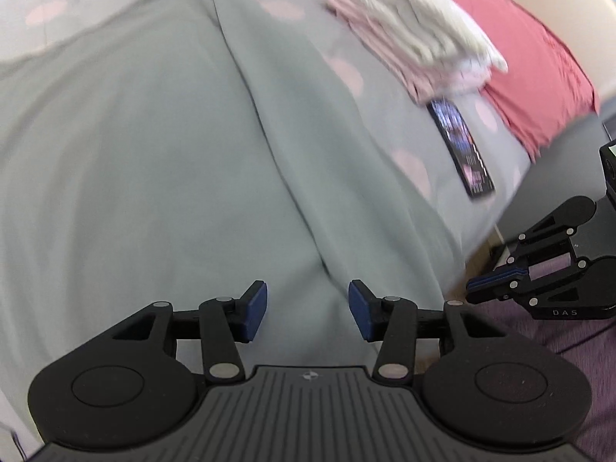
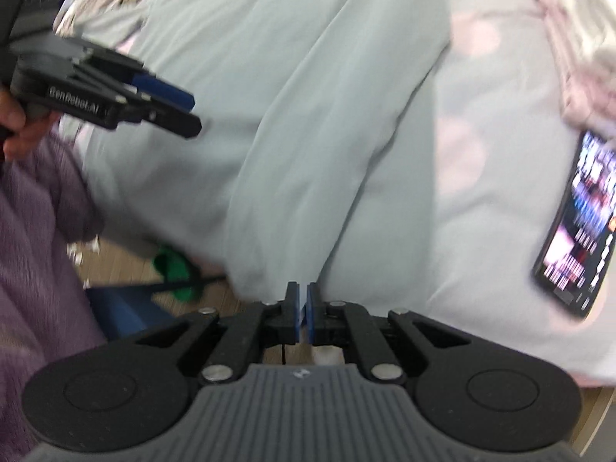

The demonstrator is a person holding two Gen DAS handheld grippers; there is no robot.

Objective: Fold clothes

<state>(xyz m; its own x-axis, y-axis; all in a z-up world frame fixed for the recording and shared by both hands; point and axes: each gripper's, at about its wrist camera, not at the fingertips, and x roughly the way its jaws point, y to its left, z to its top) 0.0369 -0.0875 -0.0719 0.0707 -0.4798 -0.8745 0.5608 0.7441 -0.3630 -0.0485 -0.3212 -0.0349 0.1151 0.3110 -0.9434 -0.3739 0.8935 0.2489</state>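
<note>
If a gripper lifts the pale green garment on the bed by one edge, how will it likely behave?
The pale green garment is probably floppy: it lies in soft creases and drapes over the bed edge. It looks thin, so likely light. Pushed, it would probably bunch up more than slide. Lifted by the left gripper, the rest would likely hang down.

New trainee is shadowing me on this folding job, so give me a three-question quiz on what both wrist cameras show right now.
1. True or false: the left gripper has its jaws apart with nothing between them.
2. Which lies beside the folded pile on the bed? A) phone B) book C) remote
3. Fill in: the right gripper has its jaws nearly ____.

Key: 1 true; 2 A; 3 closed.
</note>
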